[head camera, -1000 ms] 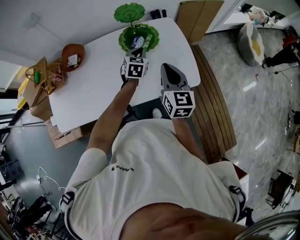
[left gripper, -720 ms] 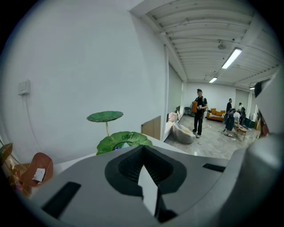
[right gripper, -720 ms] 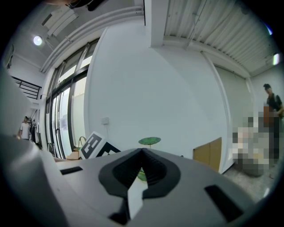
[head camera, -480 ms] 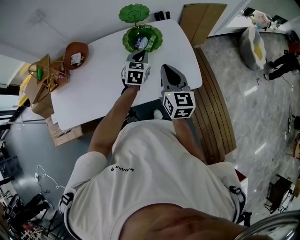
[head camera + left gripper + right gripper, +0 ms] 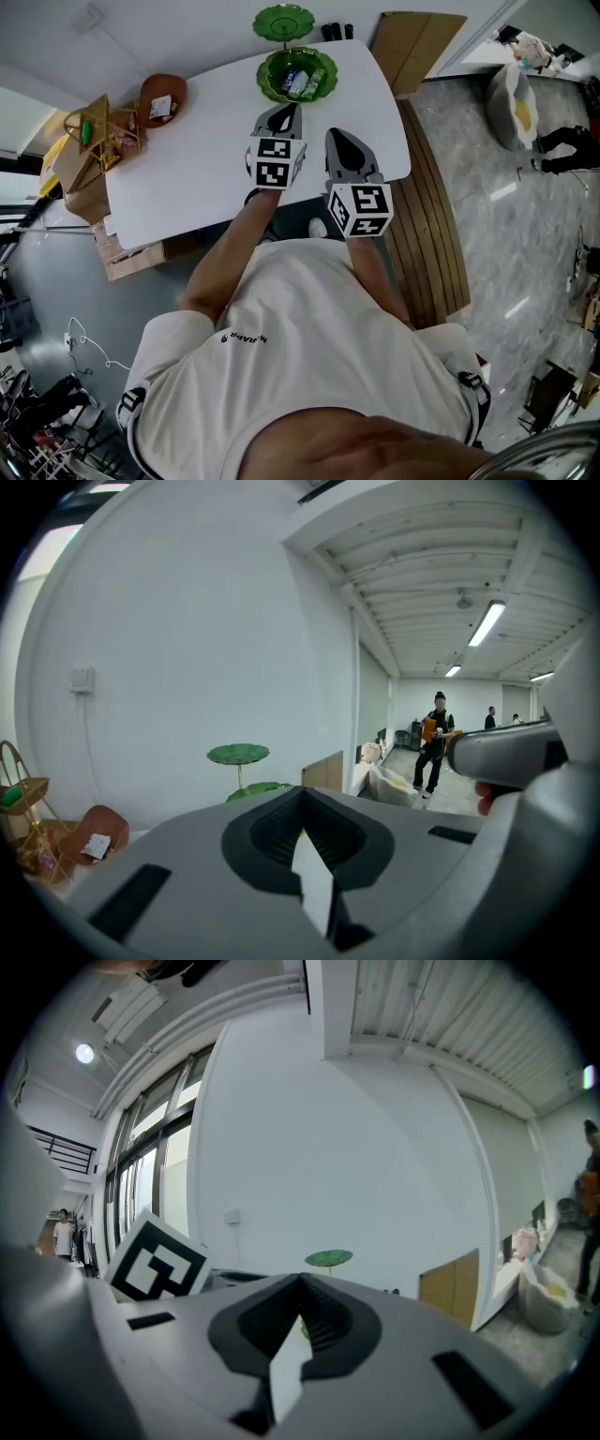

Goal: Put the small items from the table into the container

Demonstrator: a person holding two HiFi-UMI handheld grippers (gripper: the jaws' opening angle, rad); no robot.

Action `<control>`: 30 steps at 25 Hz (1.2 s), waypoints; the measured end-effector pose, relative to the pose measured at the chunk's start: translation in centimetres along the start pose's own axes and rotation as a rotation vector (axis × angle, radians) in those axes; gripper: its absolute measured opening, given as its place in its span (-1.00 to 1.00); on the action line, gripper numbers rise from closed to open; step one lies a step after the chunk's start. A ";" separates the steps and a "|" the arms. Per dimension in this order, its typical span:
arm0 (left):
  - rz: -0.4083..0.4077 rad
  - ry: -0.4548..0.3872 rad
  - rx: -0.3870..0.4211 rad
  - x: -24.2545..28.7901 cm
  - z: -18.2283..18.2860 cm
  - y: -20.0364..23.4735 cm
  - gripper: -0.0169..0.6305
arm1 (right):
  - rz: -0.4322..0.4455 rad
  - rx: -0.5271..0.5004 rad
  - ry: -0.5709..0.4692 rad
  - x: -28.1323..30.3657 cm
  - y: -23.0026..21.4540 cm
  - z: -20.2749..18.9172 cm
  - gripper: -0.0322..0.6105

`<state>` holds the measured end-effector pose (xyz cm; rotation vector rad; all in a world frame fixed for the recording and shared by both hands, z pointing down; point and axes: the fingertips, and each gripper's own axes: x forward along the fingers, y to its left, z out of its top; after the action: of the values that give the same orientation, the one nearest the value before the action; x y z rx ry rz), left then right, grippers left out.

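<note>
Left gripper (image 5: 279, 117) closed, empty, over white table (image 5: 187, 173), on near side of green container (image 5: 273, 82). Right gripper (image 5: 339, 142) closed, empty, just right. Small items (image 5: 302, 82), maybe packets, inside container.

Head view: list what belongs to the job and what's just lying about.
Job: green bowl, packets in it, left gripper, right gripper, both shut and empty.
Lying about: brown dish, wire basket, bench.
</note>
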<state>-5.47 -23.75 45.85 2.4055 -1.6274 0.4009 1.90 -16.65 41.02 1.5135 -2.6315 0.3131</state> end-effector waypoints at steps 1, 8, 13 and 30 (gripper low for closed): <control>0.004 -0.013 0.001 -0.6 0.3 -0.1 -0.93 | 0.002 0.000 -0.002 0.0 0.1 0.0 -0.89; 0.043 -0.079 -0.020 -3.9 1.3 -0.4 -0.93 | 0.015 0.001 -0.011 0.2 0.9 0.2 -0.89; 0.062 -0.107 -0.025 -5.7 1.7 -0.4 -0.93 | 0.025 0.000 -0.017 0.3 1.5 0.2 -0.89; 0.115 -0.163 -0.036 -9.9 1.2 0.4 -0.93 | 0.080 -0.017 -0.025 1.2 3.9 0.1 -0.89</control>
<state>-9.24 -15.68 41.40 2.3810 -1.8304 0.1960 -2.08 -15.77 40.57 1.4188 -2.7120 0.2791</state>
